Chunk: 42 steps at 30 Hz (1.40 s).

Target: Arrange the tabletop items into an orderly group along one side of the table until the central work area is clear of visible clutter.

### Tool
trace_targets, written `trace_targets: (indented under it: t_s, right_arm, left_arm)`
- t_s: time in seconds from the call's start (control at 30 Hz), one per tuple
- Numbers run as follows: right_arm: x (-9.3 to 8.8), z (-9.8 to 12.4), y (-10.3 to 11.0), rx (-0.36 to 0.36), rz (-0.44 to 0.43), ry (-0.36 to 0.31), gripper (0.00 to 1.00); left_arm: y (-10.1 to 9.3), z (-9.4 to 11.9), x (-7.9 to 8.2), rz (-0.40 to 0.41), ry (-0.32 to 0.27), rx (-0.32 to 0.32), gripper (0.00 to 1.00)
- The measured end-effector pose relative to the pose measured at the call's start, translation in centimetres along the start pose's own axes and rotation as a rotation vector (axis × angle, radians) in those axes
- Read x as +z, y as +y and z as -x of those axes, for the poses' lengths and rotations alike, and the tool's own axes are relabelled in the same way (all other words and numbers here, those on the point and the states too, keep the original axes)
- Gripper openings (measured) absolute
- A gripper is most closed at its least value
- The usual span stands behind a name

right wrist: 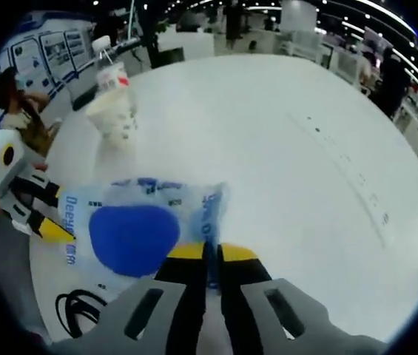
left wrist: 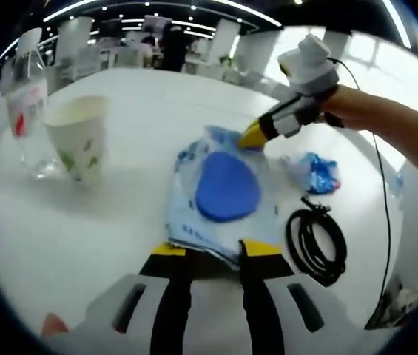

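A blue-and-white tissue pack [left wrist: 223, 188] with a blue oval on top lies in the middle of the white table [left wrist: 120, 222]. My left gripper [left wrist: 214, 249] has its jaws apart, and the pack's near edge sits at its yellow tips. From the far right, my right gripper [left wrist: 255, 137] meets the opposite edge. In the right gripper view the jaws of the right gripper [right wrist: 211, 253] are shut on the tissue pack [right wrist: 138, 229], pinching its edge. The left gripper [right wrist: 52, 213] sits at the pack's other end.
A paper cup [left wrist: 79, 137] and a clear water bottle [left wrist: 27, 103] stand at the left. A crumpled blue wrapper [left wrist: 316, 171] and a coiled black cable [left wrist: 316, 240] lie right of the pack. A person [right wrist: 16, 111] is by the table edge beyond the cup [right wrist: 112, 111].
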State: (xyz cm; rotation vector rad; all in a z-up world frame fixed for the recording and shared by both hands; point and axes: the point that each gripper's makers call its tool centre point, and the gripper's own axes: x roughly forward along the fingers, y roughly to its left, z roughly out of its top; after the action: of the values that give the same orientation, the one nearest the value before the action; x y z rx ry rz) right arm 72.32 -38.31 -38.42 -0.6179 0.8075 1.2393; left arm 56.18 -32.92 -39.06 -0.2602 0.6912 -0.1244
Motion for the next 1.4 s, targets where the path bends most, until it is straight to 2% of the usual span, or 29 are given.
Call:
trace_targets:
  t_s: [0.1, 0.13, 0.3, 0.43, 0.77, 0.93, 1.13, 1.23, 1.4]
  right_arm:
    - [-0.3, 0.4, 0.0, -0.006, -0.006, 0.002, 0.03]
    - [-0.4, 0.5, 0.0, -0.007, -0.006, 0.003, 0.02]
    - [-0.6, 1.6, -0.4, -0.019, -0.038, -0.017, 0.02]
    - [-0.7, 2.6, -0.3, -0.025, -0.057, -0.026, 0.02]
    - [-1.0, 5.5, -0.4, -0.055, -0.136, -0.072, 0.01]
    - [-1.2, 6.9, 0.1, -0.071, -0.17, -0.077, 0.01]
    - [-1.7, 8.3, 1.2, -0.091, -0.207, -0.081, 0.02]
    - [-2.0, 8.7, 1.6, -0.096, -0.235, -0.078, 0.02]
    - [-3.3, 8.8, 3.0, -0.088, -0.262, -0.023, 0.02]
  left_arm:
    - [0.3, 0.0, 0.6, 0.005, -0.007, 0.001, 0.14]
    - [0.3, 0.0, 0.7, 0.004, -0.007, 0.001, 0.07]
    - [0.9, 0.0, 1.9, 0.005, -0.014, 0.006, 0.05]
    - [1.2, 0.0, 3.2, -0.033, -0.011, 0.002, 0.0]
    - [1.9, 0.2, 6.9, -0.14, -0.011, -0.013, 0.0]
    - [2.2, -0.1, 8.0, -0.139, 0.024, -0.034, 0.0]
    - [2.7, -0.4, 9.8, -0.162, 0.027, -0.044, 0.0]
    - [2.8, -0.7, 10.7, -0.169, 0.03, -0.049, 0.0]
    - [2.6, -1.8, 11.9, -0.191, 0.06, -0.062, 0.0]
